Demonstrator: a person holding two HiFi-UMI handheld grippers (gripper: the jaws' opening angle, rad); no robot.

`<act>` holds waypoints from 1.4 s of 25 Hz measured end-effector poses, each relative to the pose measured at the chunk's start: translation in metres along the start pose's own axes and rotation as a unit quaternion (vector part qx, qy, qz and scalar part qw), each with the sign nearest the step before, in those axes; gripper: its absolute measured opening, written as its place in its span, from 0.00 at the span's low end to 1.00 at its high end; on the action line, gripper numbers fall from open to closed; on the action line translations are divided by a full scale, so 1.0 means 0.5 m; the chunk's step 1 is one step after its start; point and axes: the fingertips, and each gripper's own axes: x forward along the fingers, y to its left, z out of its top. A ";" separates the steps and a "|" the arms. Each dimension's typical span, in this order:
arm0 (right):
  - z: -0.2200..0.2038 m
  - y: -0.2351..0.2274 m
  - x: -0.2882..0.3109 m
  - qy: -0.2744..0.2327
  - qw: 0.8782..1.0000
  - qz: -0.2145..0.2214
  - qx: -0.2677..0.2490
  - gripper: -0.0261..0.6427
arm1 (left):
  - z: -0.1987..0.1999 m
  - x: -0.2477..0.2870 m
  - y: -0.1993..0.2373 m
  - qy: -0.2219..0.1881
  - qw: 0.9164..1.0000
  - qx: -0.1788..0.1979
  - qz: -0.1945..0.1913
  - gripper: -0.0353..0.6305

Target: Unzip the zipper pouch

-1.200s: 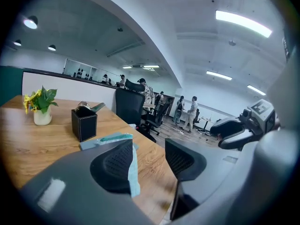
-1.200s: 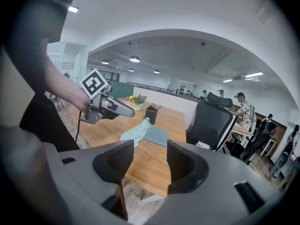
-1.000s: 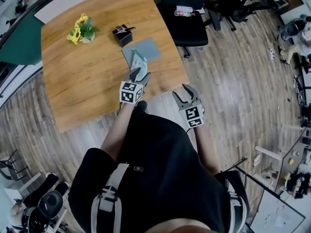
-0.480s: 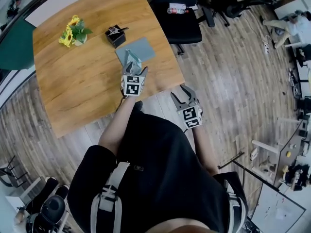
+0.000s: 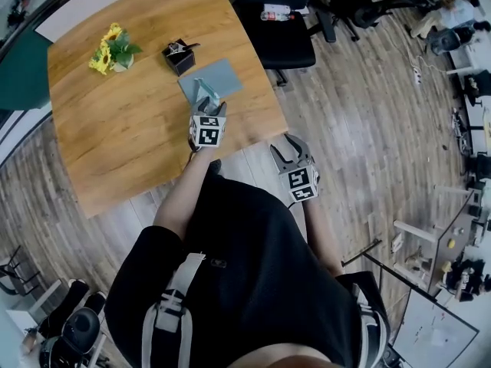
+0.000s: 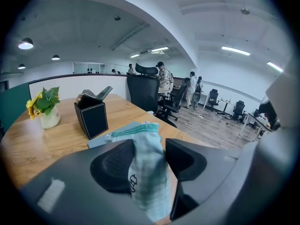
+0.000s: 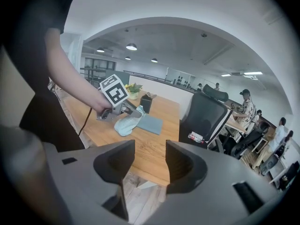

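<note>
Closing round zipper pouch (image 6: pixel 147 172), left gripper (image 6: pixel 149 146) jaws; its bottom hidden.

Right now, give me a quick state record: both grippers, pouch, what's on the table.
left gripper: shut on pouch; jaws have just been closing, with the pouch between them
pouch: teal checked, by the grey mat; can't tell whether the zip is open
right gripper: open, empty, off the table edge
table: wooden; also holds flower pot and black box
</note>
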 end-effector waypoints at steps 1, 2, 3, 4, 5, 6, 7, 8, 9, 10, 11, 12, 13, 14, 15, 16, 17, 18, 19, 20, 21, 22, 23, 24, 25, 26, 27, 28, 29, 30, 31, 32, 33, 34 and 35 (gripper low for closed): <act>-0.002 -0.001 0.000 0.001 1.000 0.001 0.000 0.35 | 0.002 -0.003 -0.001 0.001 1.000 -0.002 -0.003 0.37; -0.003 -0.001 0.001 0.003 1.000 0.002 0.001 0.35 | 0.004 -0.008 -0.002 0.002 1.000 -0.004 -0.007 0.33; -0.004 -0.001 0.003 0.004 1.000 0.004 0.002 0.34 | 0.007 -0.013 -0.003 0.002 1.000 -0.006 -0.009 0.30; -0.006 -0.002 0.005 0.005 1.000 0.005 0.004 0.34 | 0.009 -0.017 -0.002 -0.002 1.000 -0.006 -0.011 0.25; -0.006 -0.005 0.007 0.007 1.000 0.006 0.005 0.34 | 0.011 -0.019 0.001 -0.006 1.000 -0.005 -0.011 0.23; -0.005 -0.007 0.010 0.007 1.000 0.007 0.006 0.34 | 0.012 -0.022 0.005 -0.010 1.000 -0.003 -0.010 0.22; -0.002 -0.009 0.014 0.005 1.000 0.007 0.006 0.34 | 0.012 -0.026 0.010 -0.012 1.000 -0.001 -0.008 0.21; 0.002 -0.010 0.018 0.000 1.000 0.008 0.006 0.34 | 0.011 -0.031 0.015 -0.014 1.000 0.000 -0.005 0.20; 0.006 -0.011 0.021 -0.004 1.000 0.010 0.006 0.33 | 0.011 -0.038 0.019 -0.014 1.000 -0.001 -0.004 0.18; 0.009 -0.012 0.023 -0.007 1.000 0.012 0.007 0.33 | 0.013 -0.045 0.021 -0.016 1.000 -0.002 -0.003 0.17; 0.012 -0.013 0.025 -0.009 1.000 0.014 0.008 0.33 | 0.017 -0.052 0.022 -0.018 1.000 -0.002 -0.003 0.16; 0.014 -0.014 0.027 -0.011 1.000 0.016 0.008 0.33 | 0.020 -0.060 0.021 -0.021 1.000 -0.001 -0.004 0.15; 0.016 -0.015 0.029 -0.012 1.000 0.018 0.007 0.33 | 0.024 -0.066 0.020 -0.023 1.000 0.002 -0.005 0.15; 0.017 -0.016 0.032 -0.014 1.000 0.020 0.008 0.33 | 0.027 -0.072 0.018 -0.024 1.000 0.006 -0.006 0.14; 0.019 -0.015 0.034 -0.015 1.000 0.023 0.009 0.33 | 0.029 -0.077 0.015 -0.025 1.000 0.011 -0.008 0.13; 0.022 -0.013 0.036 -0.017 0.999 0.027 0.010 0.33 | 0.030 -0.081 0.012 -0.025 0.999 0.016 -0.010 0.12; 0.027 -0.010 0.038 -0.019 0.999 0.031 0.010 0.33 | 0.030 -0.084 0.010 -0.026 0.999 0.022 -0.012 0.12; 0.035 -0.006 0.040 -0.023 0.999 0.037 0.009 0.33 | 0.028 -0.087 0.010 -0.026 0.999 0.027 -0.013 0.11; 0.045 -0.001 0.042 -0.028 0.999 0.042 0.007 0.33 | 0.027 -0.090 0.010 -0.025 0.999 0.032 -0.014 0.11; 0.057 0.004 0.044 -0.034 0.998 0.047 0.002 0.32 | 0.027 -0.094 0.010 -0.025 0.999 0.036 -0.016 0.10; 0.070 0.008 0.046 -0.040 0.998 0.051 -0.005 0.32 | 0.028 -0.097 0.010 -0.027 0.999 0.041 -0.018 0.10; 0.082 0.011 0.048 -0.047 0.997 0.055 -0.013 0.30 | 0.029 -0.099 0.008 -0.030 0.998 0.044 -0.020 0.10; 0.092 0.014 0.050 -0.052 0.997 0.057 -0.020 0.28 | 0.030 -0.103 0.005 -0.030 0.998 0.045 -0.024 0.10; 0.099 0.016 0.052 -0.054 0.996 0.060 -0.026 0.27 | 0.032 -0.108 0.001 -0.031 0.998 0.045 -0.028 0.10; 0.104 0.018 0.053 -0.054 0.996 0.062 -0.030 0.27 | 0.034 -0.114 -0.006 -0.031 0.998 0.042 -0.034 0.10; 0.107 0.020 0.053 -0.055 0.996 0.066 -0.032 0.26 | 0.037 -0.121 -0.013 -0.031 0.998 0.039 -0.040 0.09; 0.111 0.022 0.053 -0.058 0.995 0.069 -0.033 0.26 | 0.040 -0.126 -0.019 -0.032 0.998 0.038 -0.046 0.09; 0.116 0.024 0.054 -0.062 0.995 0.072 -0.034 0.26 | 0.043 -0.131 -0.025 -0.033 0.997 0.038 -0.050 0.09; 0.123 0.026 0.055 -0.066 0.994 0.075 -0.036 0.25 | 0.047 -0.137 -0.029 -0.035 0.997 0.040 -0.053 0.09; 0.132 0.028 0.055 -0.071 0.994 0.077 -0.039 0.25 | 0.050 -0.142 -0.034 -0.036 0.997 0.042 -0.055 0.09; 0.139 0.029 0.054 -0.074 0.993 0.079 -0.042 0.24 | 0.051 -0.148 -0.038 -0.037 0.997 0.046 -0.058 0.09; 0.145 0.031 0.054 -0.075 0.993 0.081 -0.046 0.24 | 0.051 -0.152 -0.044 -0.035 0.996 0.051 -0.061 0.09; 0.150 0.034 0.054 -0.076 0.992 0.082 -0.051 0.23 | 0.050 -0.155 -0.051 -0.034 0.996 0.059 -0.066 0.09; 0.156 0.036 0.053 -0.080 0.992 0.085 -0.054 0.22 | 0.050 -0.158 -0.061 -0.032 0.994 0.068 -0.073 0.09; 0.163 0.039 0.052 -0.085 0.991 0.087 -0.057 0.22 | 0.052 -0.161 -0.072 -0.030 0.993 0.079 -0.081 0.09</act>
